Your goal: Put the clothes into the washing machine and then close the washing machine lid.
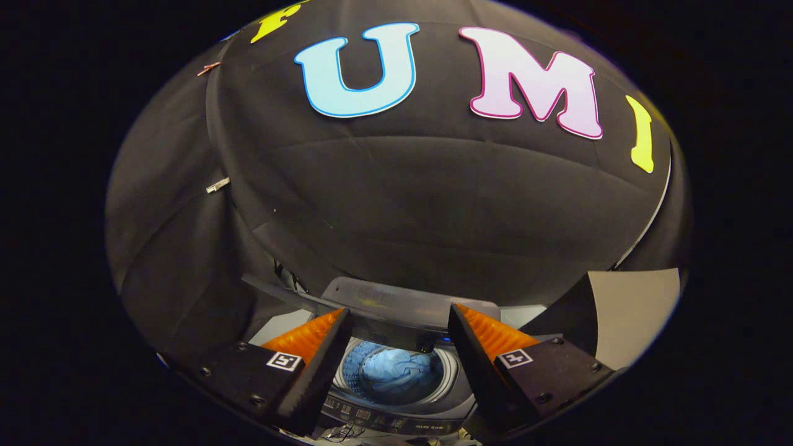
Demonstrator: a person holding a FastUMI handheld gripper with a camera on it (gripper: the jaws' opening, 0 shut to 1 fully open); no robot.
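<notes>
Clothes (pixel 396 371) inside open washing machine (pixel 396 409)

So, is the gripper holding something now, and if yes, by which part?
Nothing is held. The gripper is open, its fingers apart with the raised lid beyond them. The blue clothes lie inside the washing machine drum.

Soft crumpled cloth clothes (pixel 396 370) inside perforated metal drum (pixel 353 365); glossy plastic washing machine (pixel 396 415).

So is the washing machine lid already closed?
No, the lid stands raised behind the open gripper, and blue clothes show in the drum.
</notes>
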